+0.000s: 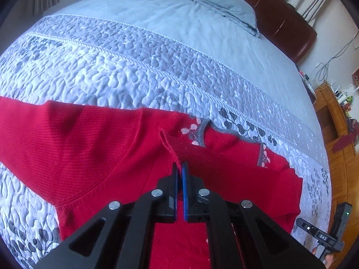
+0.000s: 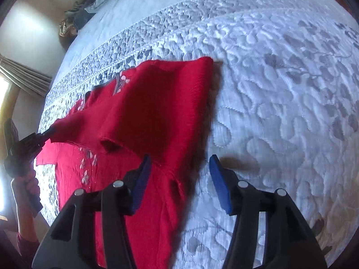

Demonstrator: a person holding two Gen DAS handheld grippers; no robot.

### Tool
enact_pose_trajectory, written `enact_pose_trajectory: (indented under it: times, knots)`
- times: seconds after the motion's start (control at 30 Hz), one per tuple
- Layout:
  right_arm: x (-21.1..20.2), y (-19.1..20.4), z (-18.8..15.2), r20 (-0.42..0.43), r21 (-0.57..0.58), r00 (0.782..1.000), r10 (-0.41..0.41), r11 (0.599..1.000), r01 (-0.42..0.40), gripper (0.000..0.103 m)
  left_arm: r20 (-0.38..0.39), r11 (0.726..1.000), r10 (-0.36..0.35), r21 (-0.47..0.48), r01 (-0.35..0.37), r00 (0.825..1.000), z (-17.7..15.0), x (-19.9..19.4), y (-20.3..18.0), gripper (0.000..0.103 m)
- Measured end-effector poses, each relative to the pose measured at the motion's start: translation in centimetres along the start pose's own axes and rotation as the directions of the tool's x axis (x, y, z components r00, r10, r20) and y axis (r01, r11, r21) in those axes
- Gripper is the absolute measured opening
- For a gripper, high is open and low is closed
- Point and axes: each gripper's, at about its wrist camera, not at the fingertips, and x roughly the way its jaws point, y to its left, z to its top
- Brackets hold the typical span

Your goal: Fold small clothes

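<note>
Holding: the left gripper (image 1: 180, 168) is pinched tight on a hemmed edge of the red sweater (image 1: 89, 148), lifting it over the body.
Sweater: lies across the near part of the quilted bedspread (image 1: 134, 62), long axis left to right.
Right gripper (image 2: 179, 165): fingers wide apart, holding nothing, over the sweater's right edge.
Nearer arm: the left, judging by its grip.

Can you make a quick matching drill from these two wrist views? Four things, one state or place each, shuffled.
Things:
1. left gripper
2. right gripper
3. red sweater
4. pillow

States:
A. spread on the quilted bedspread, one edge lifted
B. open, holding nothing
C. at the head of the bed, by the brown headboard
D. shut on a knit edge

Pairs: 1-D, 2-B, 3-A, 4-C
</note>
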Motion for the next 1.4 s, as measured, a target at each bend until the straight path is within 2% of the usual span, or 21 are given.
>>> enact_pose_trajectory:
  times: [0.07, 0.1, 0.17, 0.2, 0.3, 0.37, 0.4, 0.47, 0.53, 0.63, 0.7, 0.77, 0.87, 0.93, 0.97, 1.0, 1.03, 1.1, 1.2, 1.27, 1.4]
  knots:
    - [0.6, 0.8, -0.1, -0.012, -0.038, 1.0, -0.023, 0.999, 0.022, 0.049, 0.0, 1.0, -0.006, 0.008, 0.006, 1.0, 0.2, 0.1, 0.0, 0.003]
    - [0.9, 1.2, -0.2, -0.02, -0.059, 0.999, -0.041, 0.997, 0.04, 0.032, 0.0, 1.0, -0.007, 0.014, 0.007, 1.0, 0.3, 0.1, 0.0, 0.003]
    - [1.5, 1.6, -0.3, -0.036, -0.09, 0.995, -0.09, 0.992, 0.087, 0.013, 0.003, 1.0, -0.012, 0.018, 0.012, 1.0, 0.5, 0.1, -0.1, 0.003]
    - [1.1, 1.4, -0.2, -0.032, -0.098, 0.997, -0.073, 0.993, 0.07, 0.008, 0.004, 1.0, -0.018, 0.017, 0.018, 1.0, 0.6, 0.1, 0.0, 0.003]
    - [-1.0, -0.4, -0.2, 0.003, -0.093, 1.0, -0.031, 0.995, 0.031, 0.007, 0.041, 0.997, -0.076, 0.016, 0.075, 0.996, 0.9, -1.2, 0.3, 0.003]
    - [-1.8, -2.3, -0.2, -0.003, -0.061, 1.0, 0.011, 0.998, -0.011, 0.005, 0.062, 0.997, -0.069, 0.045, 0.066, 0.996, 0.9, -1.6, 0.8, 0.003]
    - [-1.8, -3.3, -0.4, -0.013, -0.051, 1.0, 0.0, 0.999, 0.0, 0.0, 0.057, 0.998, -0.047, 0.054, 0.044, 0.997, 0.9, -1.3, 1.1, 0.003]
    - [-1.1, -4.3, -0.8, -0.021, -0.072, 0.992, -0.125, 0.99, 0.123, 0.0, 0.022, 0.996, 0.05, 0.07, -0.052, 0.998, 0.7, 0.5, 2.1, 0.003]
    - [-0.9, -5.1, -1.1, -0.022, -0.058, 0.997, -0.077, 0.995, 0.076, 0.0, -0.03, 0.994, 0.093, 0.063, -0.091, 0.995, 0.2, 2.5, 3.3, 0.003]
    - [-2.1, -5.0, -0.9, 0.012, -0.047, 0.999, -0.039, 0.998, 0.039, 0.005, -0.056, 0.995, 0.083, 0.056, -0.079, 0.995, -0.6, 3.7, 4.1, 0.005]
    - [-2.5, -4.6, -0.3, 0.018, -0.029, 1.0, 0.018, 0.999, -0.017, 0.021, -0.05, 0.999, 0.048, 0.028, -0.046, 0.998, -0.5, 3.1, 4.4, 0.008]
    - [-2.8, -3.8, 0.0, 0.007, -0.027, 0.999, 0.053, 0.998, -0.053, 0.027, -0.023, 1.0, 0.025, -0.001, -0.025, 0.999, -0.2, 2.1, 4.7, 0.013]
    - [-2.1, -1.9, 0.3, -0.013, -0.042, 0.998, 0.057, 0.998, -0.057, 0.057, 0.043, 0.999, 0.045, 0.027, -0.046, 0.998, 0.2, 0.2, 3.8, 0.014]
    - [-1.0, -1.4, 0.0, -0.048, -0.041, 0.997, 0.059, 0.997, -0.061, 0.056, 0.062, 0.998, 0.028, 0.053, -0.031, 0.998, 0.3, -0.7, 2.9, 0.016]
    - [-0.3, -1.3, -0.1, -0.073, -0.028, 0.995, 0.069, 0.997, -0.072, 0.052, 0.054, 0.998, 0.01, 0.065, -0.014, 0.998, 0.4, -0.7, 2.4, 0.023]
    - [0.6, -1.3, -0.2, -0.105, -0.009, 0.991, 0.081, 0.997, -0.082, 0.041, 0.037, 0.997, -0.002, 0.077, -0.001, 0.999, 0.3, -0.5, 2.0, 0.031]
    - [1.1, -1.2, -0.2, -0.118, -0.003, 0.99, 0.074, 0.997, -0.075, 0.034, 0.007, 0.995, -0.011, 0.095, 0.01, 1.0, 0.1, 0.0, 1.4, 0.032]
    - [1.3, -1.1, -0.2, -0.124, -0.007, 0.992, 0.033, 0.999, -0.034, 0.013, -0.066, 0.993, -0.001, 0.122, 0.009, 0.998, -0.3, 1.7, 0.7, 0.032]
    - [1.0, -1.4, -0.2, -0.143, -0.007, 0.99, -0.003, 1.0, 0.002, 0.007, -0.143, 0.994, 0.053, 0.105, -0.038, 0.988, -1.0, 4.4, 1.5, 0.029]
    - [1.4, -1.5, -0.4, -0.163, -0.015, 0.986, -0.029, 1.0, 0.026, 0.007, -0.148, 0.997, 0.032, 0.071, -0.021, 0.988, -1.2, 5.4, 2.8, 0.024]
    - [1.7, -0.2, -0.6, -0.149, -0.071, 0.983, -0.108, 0.993, 0.098, 0.009, -0.151, 0.999, -0.003, 0.048, 0.01, 0.988, -1.1, 4.5, 3.5, 0.021]
